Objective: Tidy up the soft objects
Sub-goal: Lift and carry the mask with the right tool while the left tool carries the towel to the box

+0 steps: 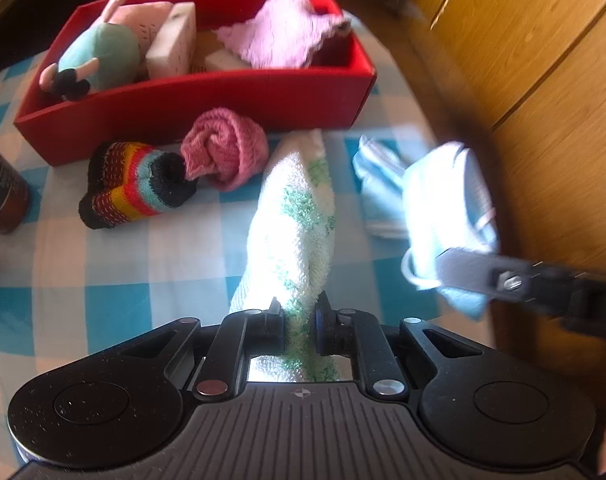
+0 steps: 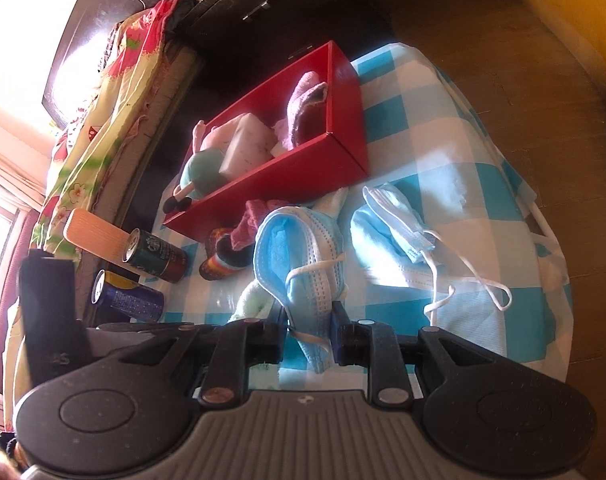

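My left gripper [image 1: 297,314] is shut on a white towel with green spots [image 1: 293,216] that stretches toward the red box [image 1: 207,98]. My right gripper [image 2: 309,322] is shut on a blue face mask [image 2: 299,256], held above the checked cloth; the mask also shows in the left wrist view [image 1: 447,208]. The red box [image 2: 287,176] holds a plush toy [image 1: 101,60], white sponges [image 1: 173,38] and a lilac cloth [image 1: 283,32]. A pink rolled sock [image 1: 227,148] and a striped knit sock [image 1: 133,182] lie in front of the box.
More blue masks [image 2: 399,232] lie on the blue-and-white checked cloth [image 2: 483,184] to the right. Two drink cans [image 2: 155,256] lie at the cloth's left edge; one shows in the left wrist view [image 1: 1,196]. A wooden cabinet [image 1: 543,60] stands to the right.
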The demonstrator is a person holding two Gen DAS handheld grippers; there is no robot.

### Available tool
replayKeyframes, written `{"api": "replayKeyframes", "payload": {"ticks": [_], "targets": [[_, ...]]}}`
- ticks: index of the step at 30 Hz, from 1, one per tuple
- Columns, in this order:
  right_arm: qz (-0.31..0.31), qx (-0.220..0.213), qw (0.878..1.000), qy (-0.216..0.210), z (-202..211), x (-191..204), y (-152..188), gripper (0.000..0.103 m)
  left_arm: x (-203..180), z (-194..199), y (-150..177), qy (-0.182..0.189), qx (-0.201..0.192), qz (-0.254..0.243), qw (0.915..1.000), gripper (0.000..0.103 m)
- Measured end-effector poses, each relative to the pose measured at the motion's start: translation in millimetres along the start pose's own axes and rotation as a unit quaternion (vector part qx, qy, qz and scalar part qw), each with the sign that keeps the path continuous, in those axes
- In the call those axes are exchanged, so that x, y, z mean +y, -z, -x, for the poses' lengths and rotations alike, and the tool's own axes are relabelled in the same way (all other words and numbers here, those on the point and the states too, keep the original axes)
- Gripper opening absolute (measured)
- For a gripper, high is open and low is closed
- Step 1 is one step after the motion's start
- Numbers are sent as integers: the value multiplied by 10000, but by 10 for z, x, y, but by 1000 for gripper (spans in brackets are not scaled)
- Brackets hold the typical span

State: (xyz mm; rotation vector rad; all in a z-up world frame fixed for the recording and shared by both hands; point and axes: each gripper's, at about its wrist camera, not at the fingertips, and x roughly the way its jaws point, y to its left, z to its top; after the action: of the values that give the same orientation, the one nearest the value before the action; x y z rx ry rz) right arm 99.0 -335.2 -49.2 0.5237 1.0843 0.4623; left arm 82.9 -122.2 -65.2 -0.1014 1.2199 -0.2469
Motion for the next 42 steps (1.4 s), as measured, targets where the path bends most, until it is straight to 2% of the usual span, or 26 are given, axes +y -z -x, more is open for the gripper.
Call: {"api": "replayKeyframes", "payload": {"ticks": [3, 6, 13, 17, 22, 27, 33, 38, 42], "targets": [[9, -9, 10000, -62, 7, 17, 10, 1, 101, 242, -18, 401, -219, 300, 9985, 10], [-2, -65, 9999, -110, 39, 16, 5, 1, 194, 461, -32, 548, -421, 440, 9966, 10], [53, -84, 9998, -156, 40, 59, 13, 1, 415, 822, -78, 1107, -772, 999, 9858, 10], [93, -26, 9998, -171, -9, 108, 21, 1, 352, 1013, -227, 1329, -1042, 1022, 9803, 10], [149, 15, 9997, -185, -58, 151, 24, 1, 71, 1194, -458, 1428, -1281, 808, 9781, 10], [100, -62, 9997, -190, -9, 94, -7, 1, -41, 1201, -535, 1432, -1392, 717, 9772, 10], [85, -271, 9993, -227, 116, 128, -66, 1, 127, 1209, -455, 1283, -1415, 859, 9778, 10], [271, -351, 9988, -204, 177, 311, -117, 1, 318, 1275, -410, 1016, -1478, 937, 9793, 10], [476, -414, 9980, -78, 233, 497, -197, 1, 455, 1343, -365, 667, -1544, 902, 9816, 10]]}}
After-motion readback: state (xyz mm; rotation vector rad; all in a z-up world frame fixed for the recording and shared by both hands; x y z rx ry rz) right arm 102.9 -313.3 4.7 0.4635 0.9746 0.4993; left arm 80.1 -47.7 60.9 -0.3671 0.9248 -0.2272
